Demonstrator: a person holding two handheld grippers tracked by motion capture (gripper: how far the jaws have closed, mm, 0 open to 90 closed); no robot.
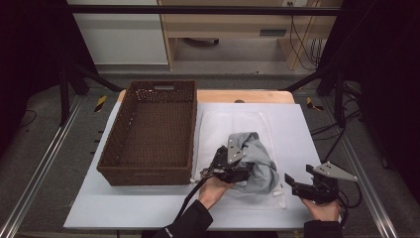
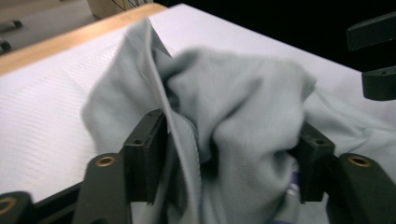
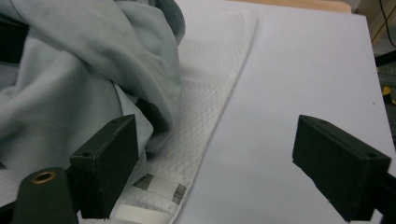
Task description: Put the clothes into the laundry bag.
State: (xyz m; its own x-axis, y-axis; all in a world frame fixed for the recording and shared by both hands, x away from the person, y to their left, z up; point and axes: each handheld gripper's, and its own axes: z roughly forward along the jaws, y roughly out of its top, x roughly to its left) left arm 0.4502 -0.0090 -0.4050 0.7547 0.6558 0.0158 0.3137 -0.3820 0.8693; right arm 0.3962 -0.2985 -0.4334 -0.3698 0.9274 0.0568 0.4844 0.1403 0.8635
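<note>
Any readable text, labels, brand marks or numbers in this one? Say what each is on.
No text can be read in these pictures.
Tag at the near edge of the white mesh bag: the tag shows dark blocks, too blurred to read.
Yellow-and-black striped markers on the floor: stripes, no words.
Grey garment, wicker basket: no print visible.

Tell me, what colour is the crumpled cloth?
Pale grey-blue cloth, plain, best seen in the left gripper view.
</note>
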